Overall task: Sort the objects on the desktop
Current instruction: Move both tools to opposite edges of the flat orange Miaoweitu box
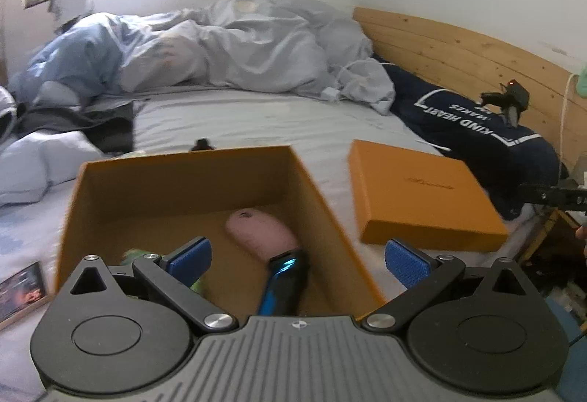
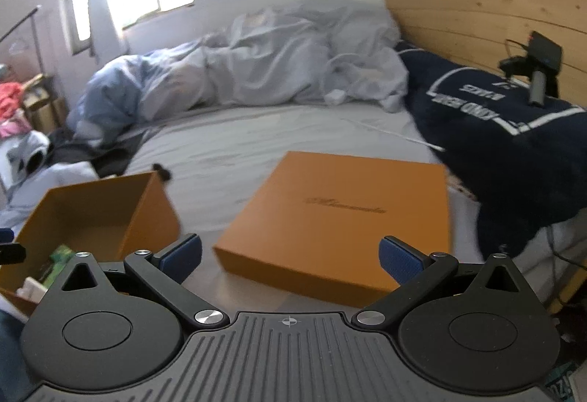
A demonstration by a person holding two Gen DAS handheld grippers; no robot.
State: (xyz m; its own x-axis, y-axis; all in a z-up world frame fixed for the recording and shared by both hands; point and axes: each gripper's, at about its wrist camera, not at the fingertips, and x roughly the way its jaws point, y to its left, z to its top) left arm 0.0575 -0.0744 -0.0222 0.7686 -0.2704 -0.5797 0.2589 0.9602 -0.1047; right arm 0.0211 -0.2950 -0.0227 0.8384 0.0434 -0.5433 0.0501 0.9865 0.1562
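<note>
Left gripper (image 1: 298,257) spread wide over the open orange box (image 1: 183,181); pink thing (image 1: 262,235) sits between its fingers. Right gripper (image 2: 290,257) also wide, box lid (image 2: 337,218) just ahead between the fingers.

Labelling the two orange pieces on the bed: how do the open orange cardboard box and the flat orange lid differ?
The open orange cardboard box is deep, faces mouth-up and holds items; the flat orange lid is shallow, lies top-up and carries faint script. The box sits left of the lid, apart from it. Both are orange cardboard on the grey bedsheet.
</note>
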